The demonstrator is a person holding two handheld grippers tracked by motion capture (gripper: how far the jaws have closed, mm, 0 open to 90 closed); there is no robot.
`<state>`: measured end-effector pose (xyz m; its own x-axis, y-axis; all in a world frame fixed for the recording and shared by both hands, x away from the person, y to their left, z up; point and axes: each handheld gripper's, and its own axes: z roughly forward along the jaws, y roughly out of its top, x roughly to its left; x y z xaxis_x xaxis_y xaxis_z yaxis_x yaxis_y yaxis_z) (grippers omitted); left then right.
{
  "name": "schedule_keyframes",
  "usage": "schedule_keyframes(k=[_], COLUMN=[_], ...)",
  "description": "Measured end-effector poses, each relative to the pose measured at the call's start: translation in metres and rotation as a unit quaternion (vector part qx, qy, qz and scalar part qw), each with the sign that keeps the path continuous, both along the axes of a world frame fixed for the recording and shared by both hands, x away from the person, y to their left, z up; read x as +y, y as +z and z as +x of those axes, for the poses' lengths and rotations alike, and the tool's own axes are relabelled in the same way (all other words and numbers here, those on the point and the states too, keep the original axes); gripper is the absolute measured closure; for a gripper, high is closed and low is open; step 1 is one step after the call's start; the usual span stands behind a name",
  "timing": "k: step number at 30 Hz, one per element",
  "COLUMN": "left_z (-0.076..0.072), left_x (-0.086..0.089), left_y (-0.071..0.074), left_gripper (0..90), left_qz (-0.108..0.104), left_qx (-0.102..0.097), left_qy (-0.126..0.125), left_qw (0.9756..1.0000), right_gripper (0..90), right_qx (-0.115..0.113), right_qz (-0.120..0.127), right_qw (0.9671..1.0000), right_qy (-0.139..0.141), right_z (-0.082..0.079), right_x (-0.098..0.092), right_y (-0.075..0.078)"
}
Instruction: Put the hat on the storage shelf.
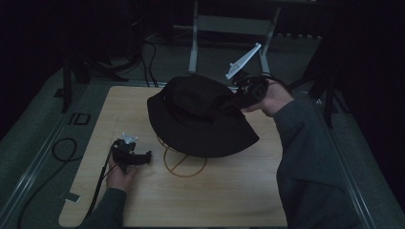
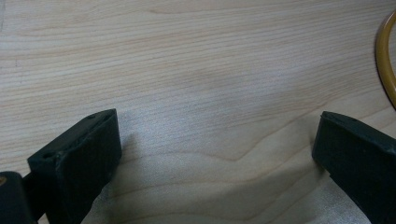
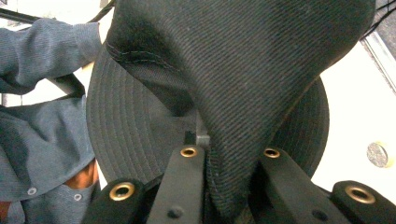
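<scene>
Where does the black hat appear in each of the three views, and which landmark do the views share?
High view: the hat sits in the middle of the table, over a gold wire stand; the right gripper pinches its crown.
Left gripper view: the hat is not in it; bare table and an arc of the stand at the right edge.
Right gripper view: the hat takes the centre and top, its cloth between the jaws.
Shared landmark: the light wooden table.

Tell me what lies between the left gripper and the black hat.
In the high view, bare wooden table and part of a gold wire ring stand lie between the left gripper and the black hat, which sits over that stand.
</scene>
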<state>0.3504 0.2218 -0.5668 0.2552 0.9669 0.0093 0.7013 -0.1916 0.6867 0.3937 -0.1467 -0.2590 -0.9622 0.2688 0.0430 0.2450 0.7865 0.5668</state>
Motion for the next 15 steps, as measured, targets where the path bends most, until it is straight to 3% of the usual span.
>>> schedule_keyframes(k=[15], left_z=[0.0], left_x=[0.0], left_y=[0.0], left_gripper=[1.5], left_qz=[0.001], left_qx=[0.0], left_qy=[-0.001], left_qw=[1.0], right_gripper=[85.7], right_qx=[0.0], right_qz=[-0.002], right_qw=[0.9999], right_qy=[0.014], right_z=[-0.003], right_x=[0.012], right_y=[-0.005])
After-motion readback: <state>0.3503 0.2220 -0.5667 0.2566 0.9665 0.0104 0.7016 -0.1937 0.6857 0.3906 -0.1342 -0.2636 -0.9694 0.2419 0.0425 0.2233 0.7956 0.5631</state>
